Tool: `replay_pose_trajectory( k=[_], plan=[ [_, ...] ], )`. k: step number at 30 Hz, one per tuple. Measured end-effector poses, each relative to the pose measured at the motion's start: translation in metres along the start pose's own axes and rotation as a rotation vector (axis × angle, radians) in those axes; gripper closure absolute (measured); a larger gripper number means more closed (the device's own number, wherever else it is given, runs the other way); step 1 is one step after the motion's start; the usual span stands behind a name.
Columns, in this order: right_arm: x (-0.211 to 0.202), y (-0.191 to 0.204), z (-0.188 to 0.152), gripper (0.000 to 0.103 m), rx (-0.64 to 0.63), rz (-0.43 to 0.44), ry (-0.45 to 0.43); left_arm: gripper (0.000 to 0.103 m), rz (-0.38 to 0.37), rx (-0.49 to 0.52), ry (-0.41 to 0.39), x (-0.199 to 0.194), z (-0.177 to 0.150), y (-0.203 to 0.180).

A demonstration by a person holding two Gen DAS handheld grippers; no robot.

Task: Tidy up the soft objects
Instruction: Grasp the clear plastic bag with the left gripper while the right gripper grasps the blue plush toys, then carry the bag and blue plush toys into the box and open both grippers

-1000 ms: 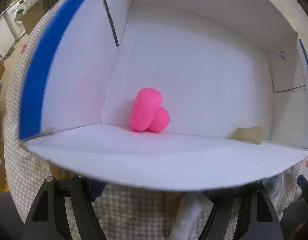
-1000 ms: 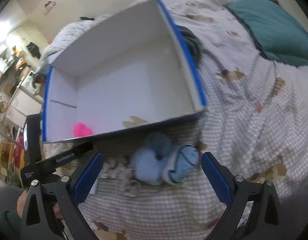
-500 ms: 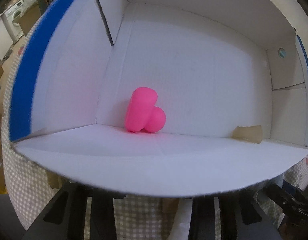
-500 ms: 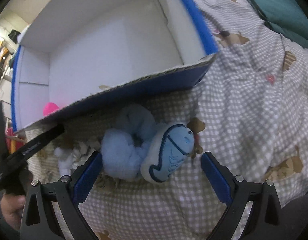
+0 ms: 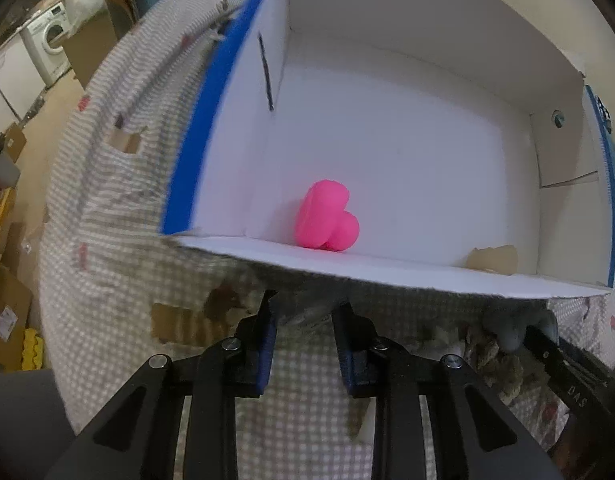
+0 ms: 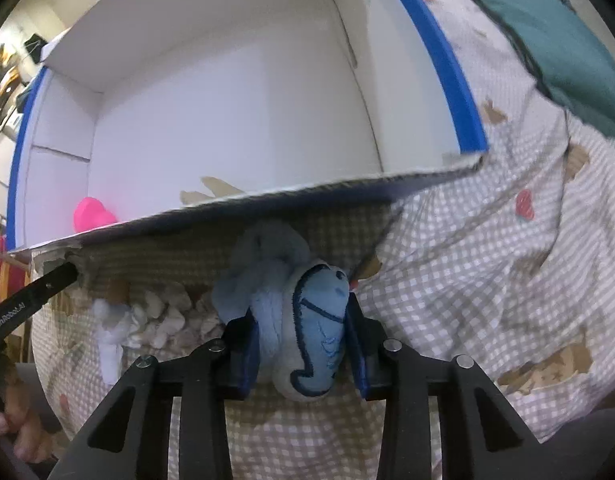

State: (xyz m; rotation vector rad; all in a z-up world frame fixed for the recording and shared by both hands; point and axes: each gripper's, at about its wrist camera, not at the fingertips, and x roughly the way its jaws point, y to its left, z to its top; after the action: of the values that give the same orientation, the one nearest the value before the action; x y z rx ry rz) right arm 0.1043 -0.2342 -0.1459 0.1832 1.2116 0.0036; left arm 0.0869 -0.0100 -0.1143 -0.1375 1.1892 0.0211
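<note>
A white cardboard box with blue outer walls (image 5: 387,276) lies on a checked bedspread; it also shows in the right wrist view (image 6: 267,196). A pink heart-shaped soft toy (image 5: 327,222) sits inside near the front left corner, also seen in the right wrist view (image 6: 91,218). My right gripper (image 6: 303,320) is shut on a light blue plush toy (image 6: 315,332) just in front of the box. My left gripper (image 5: 303,312) is nearly closed on a fold of the bedspread at the box's front edge; nothing else shows between its fingers.
A white fluffy soft object (image 6: 147,320) lies on the bedspread left of the blue plush. A teal pillow (image 6: 547,40) lies at the back right. Cardboard boxes and a washing machine (image 5: 47,40) stand off the bed to the left.
My right gripper has moved forward and closed on the blue plush. My left gripper has narrowed from wide open and shifted left along the box's front.
</note>
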Motion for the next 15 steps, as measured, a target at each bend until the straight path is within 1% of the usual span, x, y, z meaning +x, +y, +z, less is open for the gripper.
replay_pose_trajectory(
  k=[2, 5, 7, 8, 11, 12, 14, 15],
  plan=[
    [-0.007, 0.003, -0.003, 0.066, 0.0, 0.006, -0.026, 0.079, 0.007, 0.005, -0.014, -0.006, 0.003, -0.003],
    [-0.018, 0.003, -0.005, 0.066, 0.023, 0.022, -0.057, 0.079, 0.012, 0.0, -0.025, -0.017, -0.001, 0.006],
    [-0.033, 0.002, -0.011, 0.066, 0.041, 0.031, -0.088, 0.08, 0.021, -0.006, -0.038, -0.024, -0.01, 0.011],
    [-0.039, 0.001, -0.012, 0.066, 0.05, 0.04, -0.097, 0.08, 0.021, -0.012, -0.038, -0.028, -0.008, 0.014],
    [-0.045, -0.008, -0.007, 0.066, 0.088, 0.086, -0.088, 0.08, 0.003, -0.027, -0.042, -0.043, -0.016, 0.019],
    [-0.049, -0.01, -0.007, 0.066, 0.097, 0.099, -0.09, 0.08, -0.001, -0.019, -0.056, -0.044, -0.024, 0.021],
    [-0.058, -0.011, -0.009, 0.066, 0.098, 0.126, -0.094, 0.08, 0.001, -0.004, -0.077, -0.055, -0.024, 0.022],
    [-0.062, -0.01, -0.012, 0.066, 0.089, 0.124, -0.093, 0.08, 0.0, 0.003, -0.087, -0.061, -0.026, 0.018]
  ],
)
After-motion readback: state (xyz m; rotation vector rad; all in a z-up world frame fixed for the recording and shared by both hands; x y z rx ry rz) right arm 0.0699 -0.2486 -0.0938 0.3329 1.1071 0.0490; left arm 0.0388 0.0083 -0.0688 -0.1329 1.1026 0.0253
